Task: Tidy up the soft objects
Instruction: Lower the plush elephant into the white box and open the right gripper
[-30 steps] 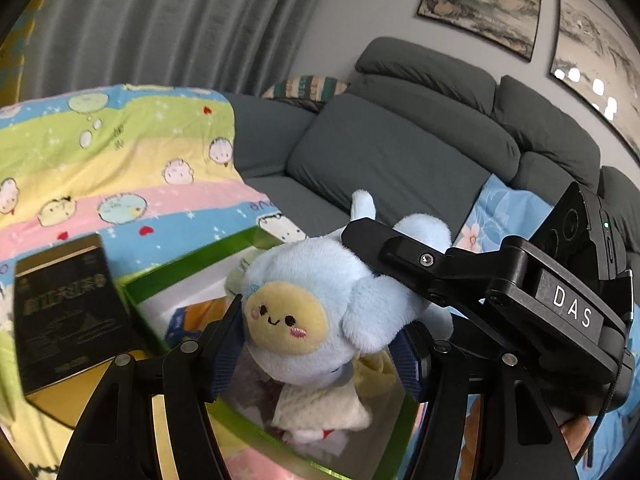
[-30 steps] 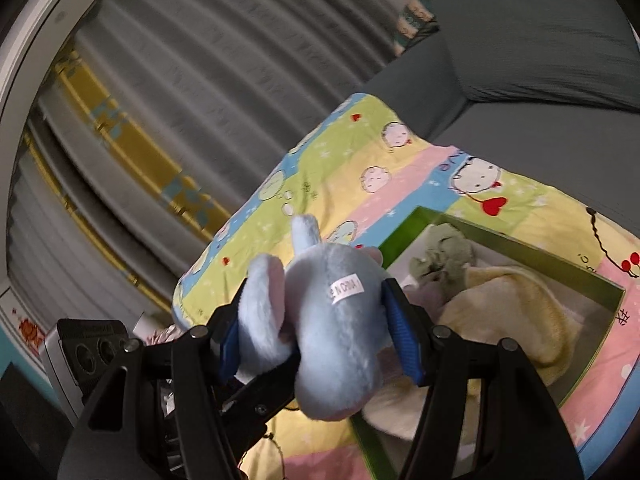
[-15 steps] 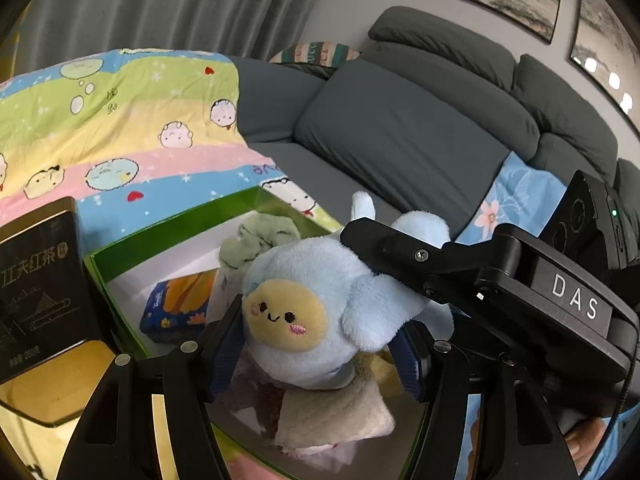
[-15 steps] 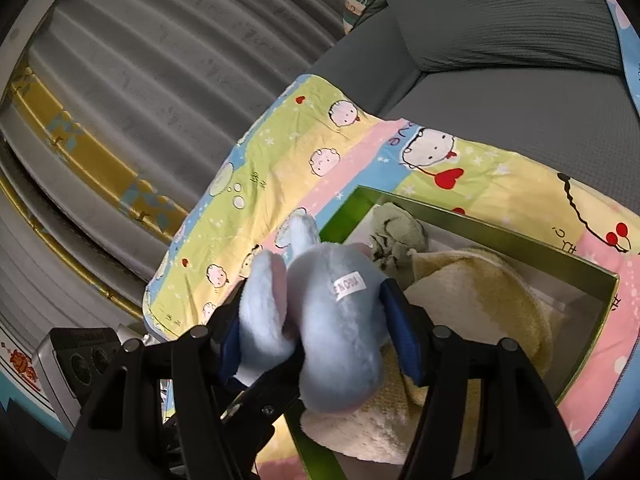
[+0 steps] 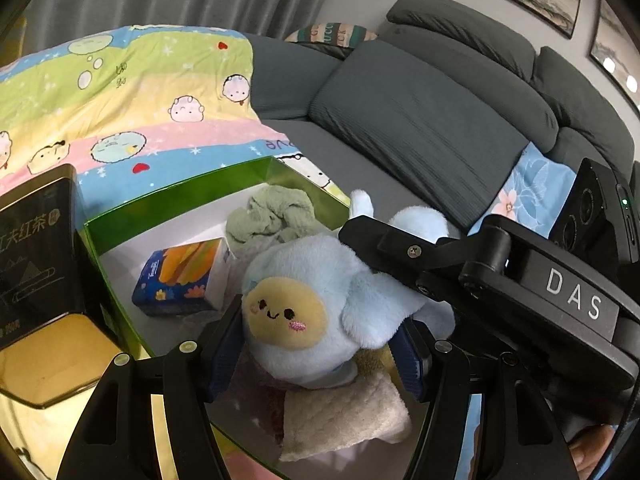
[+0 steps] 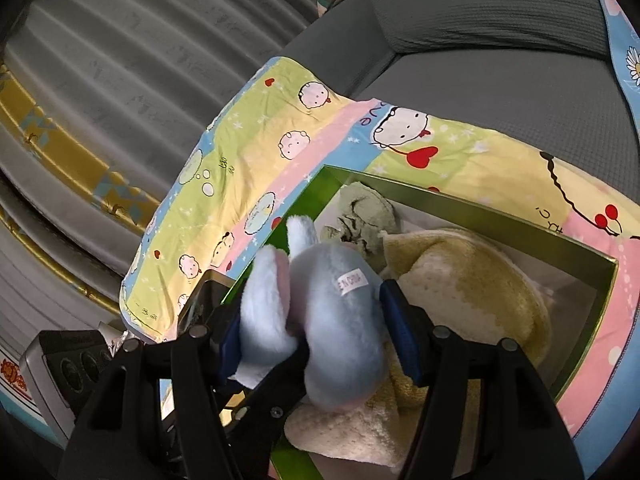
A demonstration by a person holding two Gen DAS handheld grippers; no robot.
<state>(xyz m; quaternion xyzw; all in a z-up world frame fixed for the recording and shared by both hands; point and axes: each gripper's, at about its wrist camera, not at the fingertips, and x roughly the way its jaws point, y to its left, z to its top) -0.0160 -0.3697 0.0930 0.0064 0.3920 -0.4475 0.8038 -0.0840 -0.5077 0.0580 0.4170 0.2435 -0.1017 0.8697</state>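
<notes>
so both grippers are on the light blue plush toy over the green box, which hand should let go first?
Probably right. The left gripper squeezes the light blue plush toy at its head, above the cream towel in the green box. The right gripper pinches the rear.

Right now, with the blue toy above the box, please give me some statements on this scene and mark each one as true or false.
1. Both hand-held grippers, left and right, clamp the blue plush toy. True.
2. The green box is empty. False: it holds a green cloth, a yellowish towel and a tissue pack.
3. The box sits on a cartoon-print blanket. True.
4. The sofa is red. False: dark grey.
5. A black tea tin stands beside the box. True.
</notes>
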